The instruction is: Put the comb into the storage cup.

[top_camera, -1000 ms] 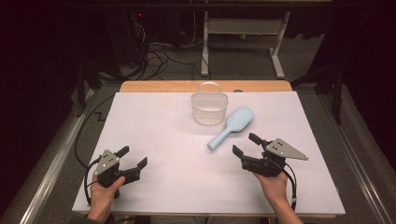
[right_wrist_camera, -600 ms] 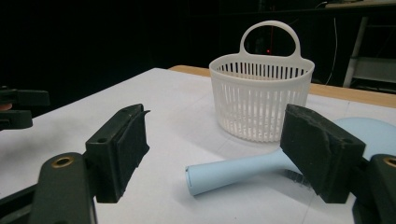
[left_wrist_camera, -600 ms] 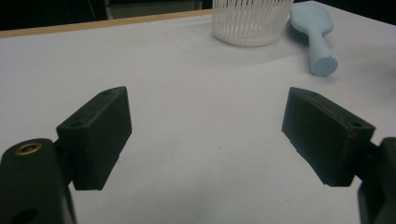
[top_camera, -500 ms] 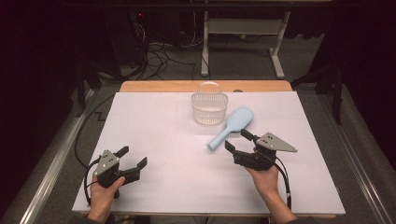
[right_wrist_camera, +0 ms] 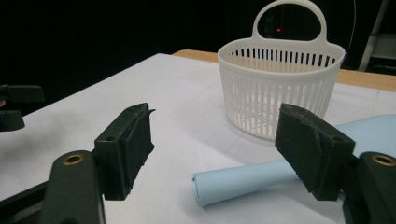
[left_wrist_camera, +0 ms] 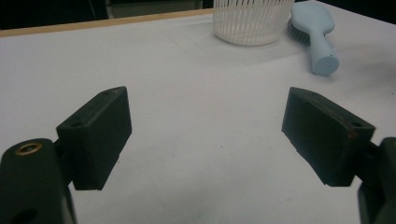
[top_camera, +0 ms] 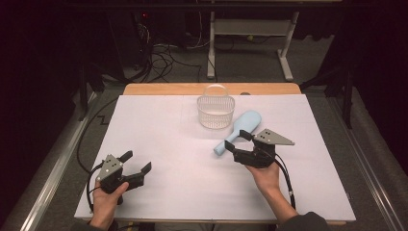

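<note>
A white-topped desk (top_camera: 183, 144) carries a white slatted basket (top_camera: 216, 110) at 12 o'clock. A pale blue hairbrush (top_camera: 238, 131) lies just beside it at about 4 o'clock from the basket, handle pointing toward 7. The right gripper (top_camera: 239, 145), released, jaws wide, sits at the handle end. The left gripper (top_camera: 136, 163), also released, rests at 8 o'clock.

A white-topped table (top_camera: 163, 130) carries a white basket (top_camera: 216, 111) and, just beside it, a blue brush (top_camera: 239, 131).
</note>
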`<state>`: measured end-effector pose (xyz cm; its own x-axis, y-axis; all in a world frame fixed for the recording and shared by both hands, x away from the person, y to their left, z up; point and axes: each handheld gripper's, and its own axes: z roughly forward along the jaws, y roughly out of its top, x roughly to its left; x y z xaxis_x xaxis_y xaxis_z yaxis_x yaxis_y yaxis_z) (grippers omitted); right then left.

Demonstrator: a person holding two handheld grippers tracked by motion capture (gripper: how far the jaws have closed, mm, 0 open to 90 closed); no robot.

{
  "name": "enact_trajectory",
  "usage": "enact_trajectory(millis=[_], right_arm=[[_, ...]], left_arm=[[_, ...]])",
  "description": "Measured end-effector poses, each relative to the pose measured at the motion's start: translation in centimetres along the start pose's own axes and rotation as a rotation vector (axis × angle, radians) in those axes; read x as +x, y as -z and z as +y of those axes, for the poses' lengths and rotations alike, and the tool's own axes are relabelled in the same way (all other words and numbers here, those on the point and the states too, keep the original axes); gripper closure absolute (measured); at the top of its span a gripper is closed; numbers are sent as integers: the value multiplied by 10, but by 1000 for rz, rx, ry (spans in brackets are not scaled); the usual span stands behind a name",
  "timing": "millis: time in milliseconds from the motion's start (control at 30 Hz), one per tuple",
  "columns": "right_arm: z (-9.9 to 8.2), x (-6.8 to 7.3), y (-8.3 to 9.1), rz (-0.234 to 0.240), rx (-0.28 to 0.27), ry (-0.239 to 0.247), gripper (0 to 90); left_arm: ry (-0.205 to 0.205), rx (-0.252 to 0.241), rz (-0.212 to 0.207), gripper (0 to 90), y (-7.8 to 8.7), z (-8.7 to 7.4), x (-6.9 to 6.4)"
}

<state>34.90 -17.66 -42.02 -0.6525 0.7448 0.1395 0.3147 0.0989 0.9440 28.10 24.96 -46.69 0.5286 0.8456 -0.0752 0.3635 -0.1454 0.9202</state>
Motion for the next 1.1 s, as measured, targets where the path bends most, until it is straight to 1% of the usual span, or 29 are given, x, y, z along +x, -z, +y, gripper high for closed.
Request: enact_trajectory(millis=[33,200,233,300,400,467,500,533,667,700,733,767,800,833,867,933,967,1000,1067,1100], right_arm=[[2,-1,-2,2,13,-4,293],[8,-4,-7,-3,12,-13,301],[12,-6,-9,-7,25,-20,304],[15,-7,-12,-7,31,-23,308],[19,-7,-16,-6,41,-23,316],[24,-7,-19,-9,60,-20,334],[26,-7,-21,-9,75,-19,345],[31,-7,-26,-17,111,-11,386],[40,-8,-34,-21,205,-7,447],[40,-8,-34,-21,205,-7,447],[44,-8,-38,-13,247,-6,476],[46,-8,-40,-9,269,-6,492],[46,-8,-40,-9,269,-6,492],[49,-8,-45,-4,314,-7,521],[49,-8,-45,-4,314,-7,521],[52,-8,-49,1,347,-6,563],[53,-7,-51,-4,373,-3,577],[55,-6,-56,1,405,16,605],[55,-5,-61,-2,442,20,633],[55,-5,-61,-2,442,20,633]], left_arm=[[0,2,-2,169,-1,0,0],[-3,0,-2,169,0,0,-1],[-6,1,-4,169,0,0,-1],[-7,2,-5,169,0,0,-1],[-6,2,-4,169,-1,0,-1],[-6,2,-4,169,0,0,-1],[-6,2,-4,169,0,0,-1],[-6,3,-5,169,0,0,-1],[-6,4,-8,169,0,0,-1],[-6,4,-10,169,0,0,-1],[-7,4,-11,169,-1,0,-1],[-7,5,-12,169,-1,0,-1],[-7,5,-12,169,-1,0,-1],[-8,6,-13,169,-1,0,-1],[-8,6,-13,169,-1,0,-1],[-7,7,-14,169,-1,0,-1],[-8,8,-13,169,-1,0,-1],[-7,8,-11,169,-1,0,-1],[-7,8,-11,169,-1,0,-1],[-8,8,-11,169,-1,0,-1]])
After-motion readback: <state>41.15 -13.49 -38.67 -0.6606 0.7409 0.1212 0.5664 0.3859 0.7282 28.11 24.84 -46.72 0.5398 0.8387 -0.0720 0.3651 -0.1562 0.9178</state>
